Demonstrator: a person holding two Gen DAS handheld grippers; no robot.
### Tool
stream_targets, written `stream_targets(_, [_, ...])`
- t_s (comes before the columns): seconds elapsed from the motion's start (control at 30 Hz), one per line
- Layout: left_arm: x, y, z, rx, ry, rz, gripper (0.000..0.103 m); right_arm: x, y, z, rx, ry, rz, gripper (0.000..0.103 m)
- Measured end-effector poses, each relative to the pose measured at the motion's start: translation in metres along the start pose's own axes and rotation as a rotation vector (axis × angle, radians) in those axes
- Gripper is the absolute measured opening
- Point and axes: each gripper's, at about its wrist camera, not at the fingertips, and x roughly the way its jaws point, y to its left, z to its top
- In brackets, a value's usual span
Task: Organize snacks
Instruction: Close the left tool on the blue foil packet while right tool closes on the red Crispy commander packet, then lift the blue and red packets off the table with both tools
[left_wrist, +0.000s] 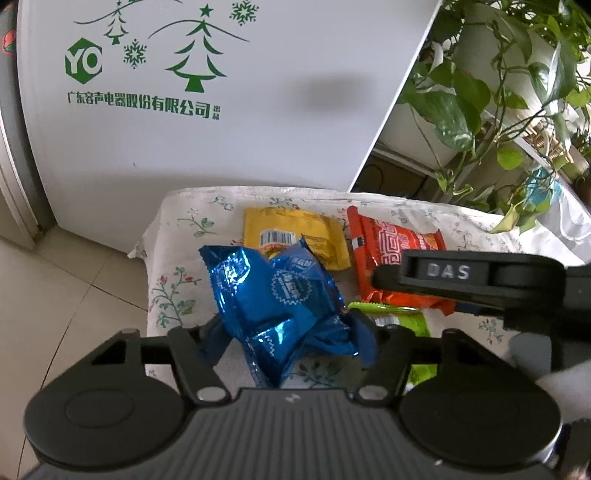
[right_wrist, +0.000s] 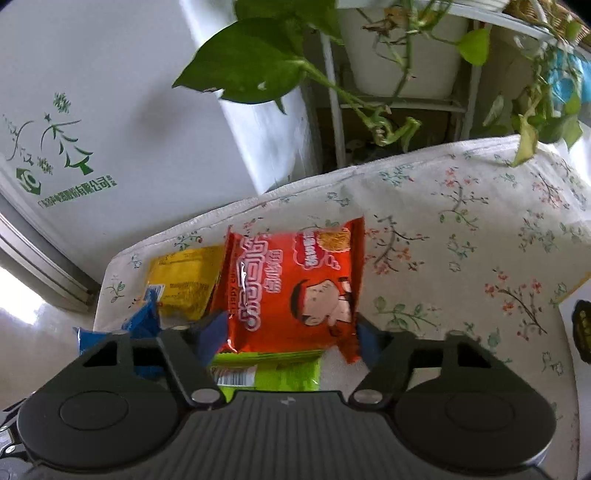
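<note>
Pinching the crumpled blue foil packet (left_wrist: 280, 306) between my left gripper (left_wrist: 291, 338) fingers, I hold it raised over the near-left part of the floral cloth (left_wrist: 177, 291), its shiny body sticking up and forward from my jaws toward twelve o'clock. In the left wrist view the yellow packet (left_wrist: 295, 234) lies flat on the cloth just behind the blue one, at about twelve o'clock, barcode side up. At two o'clock sits the orange noodle packet (left_wrist: 391, 262), partly hidden by the dark body of my other tool crossing in front of it. A green packet (left_wrist: 399, 319) shows at three o'clock, low beside my right finger.

My right gripper (right_wrist: 288, 336) has its blue-padded fingers (right_wrist: 214, 332) closed against both sides of the orange noodle packet (right_wrist: 295, 284), cartoon face up, so I am grasping it by its near end. The packet overlaps the green packet (right_wrist: 280, 373), which lies under its near edge, directly below my jaws. The yellow packet (right_wrist: 184, 280) rests at ten o'clock, just beside the orange one, and a corner of the blue foil packet (right_wrist: 140, 321) shows at nine o'clock. A white appliance panel (left_wrist: 221, 110) with green tree prints stands behind the cloth, with leafy potted plants (left_wrist: 498, 92) at one o'clock.
</note>
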Motion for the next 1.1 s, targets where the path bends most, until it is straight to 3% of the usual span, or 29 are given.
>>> stream_targets(0.03, [-0.001,-0.001,0.000,-0.003,0.000,-0.004,0.064,-0.002,-0.004,0.000,0.015,0.003,0.004,0.063])
stream_targets(0.2, [-0.010,-0.009,-0.002,0.028,-0.011,-0.054,0.064,-0.017,-0.023,-0.004,0.063,0.013,0.008,0.055])
stream_targets(0.27, [-0.015,-0.013,-0.003,0.048,-0.015,-0.065,0.064,-0.025,-0.030,-0.008,0.072,0.020,0.006,0.043])
stream_targets(0.5, [-0.029,-0.023,-0.011,0.052,-0.006,-0.074,0.064,-0.050,-0.054,-0.029,0.098,0.046,-0.005,0.038])
stream_targets(0.6, [-0.035,-0.021,-0.012,0.040,-0.014,-0.064,0.064,-0.058,-0.060,-0.036,0.108,0.026,0.010,0.042])
stream_targets(0.77, [-0.032,-0.016,-0.012,0.008,-0.006,-0.065,0.064,-0.065,-0.054,-0.021,0.049,-0.084,0.065,0.074])
stream_targets(0.93, [-0.022,-0.014,-0.010,-0.010,0.012,-0.075,0.064,-0.049,-0.042,0.002,-0.069,-0.153,0.078,0.083])
stream_targets(1.1, [-0.017,-0.014,-0.009,0.019,0.021,-0.082,0.064,-0.017,-0.035,0.016,-0.176,-0.167,0.055,0.084])
